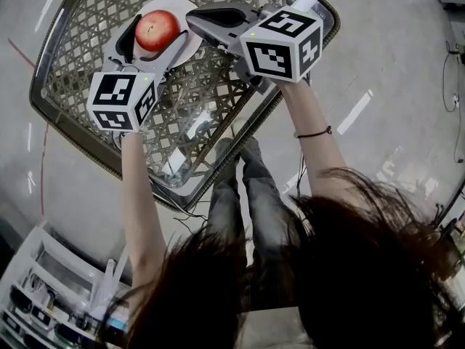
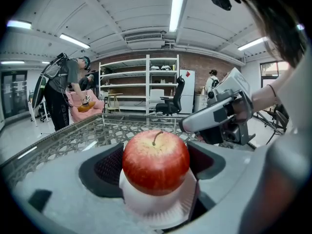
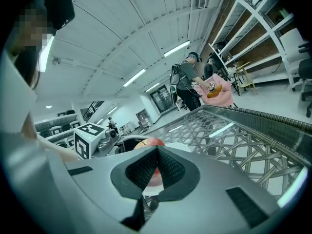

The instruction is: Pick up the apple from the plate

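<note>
A red apple rests on a small white plate at the far side of the table. My left gripper has a jaw on each side of the apple, and its dark pads press against the fruit, so it is shut on it. My right gripper hovers just right of the plate, shut and empty, pointing toward the apple, which peeks over its jaws.
The plate stands on a glass-topped table with a woven lattice frame. A white rack sits on the floor at the lower left. Shelves, an office chair and people stand far behind.
</note>
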Motion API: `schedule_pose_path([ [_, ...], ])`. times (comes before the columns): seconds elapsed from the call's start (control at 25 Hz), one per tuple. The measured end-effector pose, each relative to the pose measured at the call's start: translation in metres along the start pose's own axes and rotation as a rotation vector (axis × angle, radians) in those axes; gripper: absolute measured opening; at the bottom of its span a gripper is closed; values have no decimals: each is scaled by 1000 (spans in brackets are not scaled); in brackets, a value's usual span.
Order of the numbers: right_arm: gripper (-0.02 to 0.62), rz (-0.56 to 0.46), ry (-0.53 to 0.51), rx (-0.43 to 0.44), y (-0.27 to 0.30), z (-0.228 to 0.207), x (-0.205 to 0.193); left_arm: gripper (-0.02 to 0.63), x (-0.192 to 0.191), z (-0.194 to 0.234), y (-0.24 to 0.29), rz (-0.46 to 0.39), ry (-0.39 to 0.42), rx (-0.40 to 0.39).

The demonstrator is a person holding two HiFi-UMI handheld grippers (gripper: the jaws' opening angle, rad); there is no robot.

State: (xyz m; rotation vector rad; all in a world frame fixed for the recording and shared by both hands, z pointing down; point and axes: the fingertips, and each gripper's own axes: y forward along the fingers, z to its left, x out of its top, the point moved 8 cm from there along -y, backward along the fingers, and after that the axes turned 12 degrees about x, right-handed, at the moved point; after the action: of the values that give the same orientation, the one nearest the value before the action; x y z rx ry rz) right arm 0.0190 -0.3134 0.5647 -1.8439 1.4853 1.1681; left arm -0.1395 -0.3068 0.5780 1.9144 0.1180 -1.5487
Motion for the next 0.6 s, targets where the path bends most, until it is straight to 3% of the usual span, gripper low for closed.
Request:
schedule_pose_path([
  [0.6, 9, -10, -4, -5, -1, 3, 1, 410, 1, 3, -3, -14, -18, 17],
])
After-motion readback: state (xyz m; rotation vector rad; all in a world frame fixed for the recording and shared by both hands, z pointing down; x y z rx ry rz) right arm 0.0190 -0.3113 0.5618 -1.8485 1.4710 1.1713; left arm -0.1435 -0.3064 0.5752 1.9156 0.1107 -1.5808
